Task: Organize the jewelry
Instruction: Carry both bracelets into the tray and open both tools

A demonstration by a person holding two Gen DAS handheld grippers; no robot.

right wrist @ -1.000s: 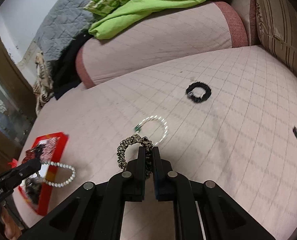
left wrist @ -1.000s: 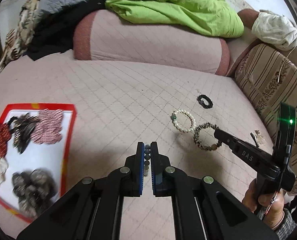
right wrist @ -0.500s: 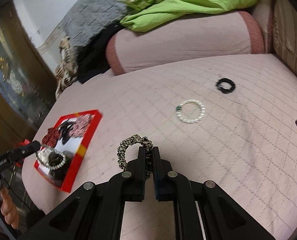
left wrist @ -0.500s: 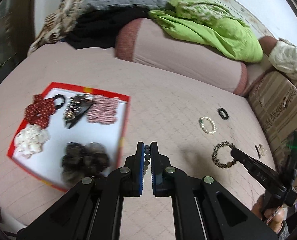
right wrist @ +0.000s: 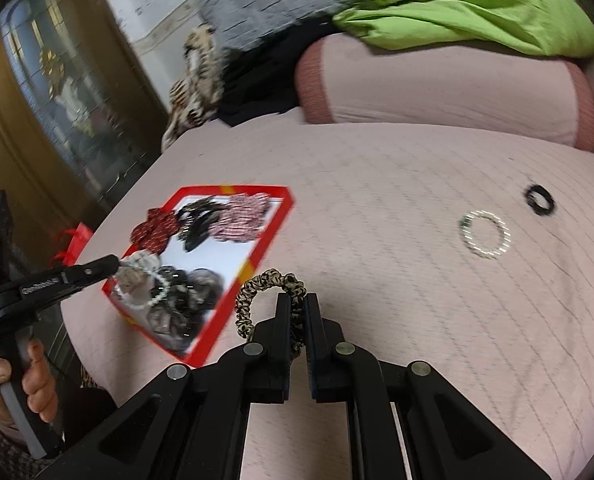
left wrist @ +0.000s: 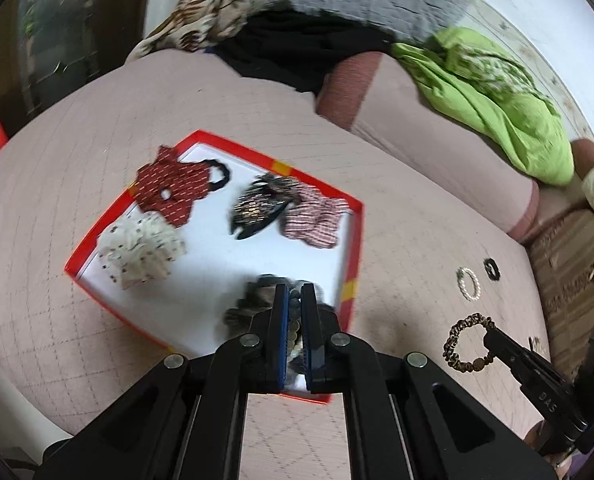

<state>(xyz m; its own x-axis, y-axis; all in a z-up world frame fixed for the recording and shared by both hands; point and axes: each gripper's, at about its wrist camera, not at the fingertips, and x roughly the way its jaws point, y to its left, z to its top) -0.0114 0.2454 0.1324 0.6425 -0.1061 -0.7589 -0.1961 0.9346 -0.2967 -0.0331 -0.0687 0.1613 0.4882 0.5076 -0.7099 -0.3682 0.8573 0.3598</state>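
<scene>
My left gripper [left wrist: 295,292] is shut on a pearl bead bracelet [left wrist: 294,330] and hangs over the near corner of the red-rimmed white tray [left wrist: 358,240]. In the right wrist view the left gripper [right wrist: 115,264] dangles that bracelet [right wrist: 159,290] above the tray [right wrist: 275,234]. My right gripper [right wrist: 297,300] is shut on a leopard-print hair tie [right wrist: 253,292], just right of the tray. The left wrist view shows the right gripper [left wrist: 491,330] and that tie [left wrist: 457,344]. A second pearl bracelet [right wrist: 485,234] and a black hair tie [right wrist: 540,200] lie on the bed.
The tray holds a red scrunchie [left wrist: 173,188], a cream one [left wrist: 141,252], a dark hair clip [left wrist: 257,212], a pink striped scrunchie [left wrist: 317,220] and a dark furry one [left wrist: 245,312]. A bolster [right wrist: 437,88], green blanket [right wrist: 477,8] and striped cushion [left wrist: 573,264] border the bed.
Both grippers have swung left across the bed with their loads. The left one now hangs over the tray, and the right one has come up beside its edge.
</scene>
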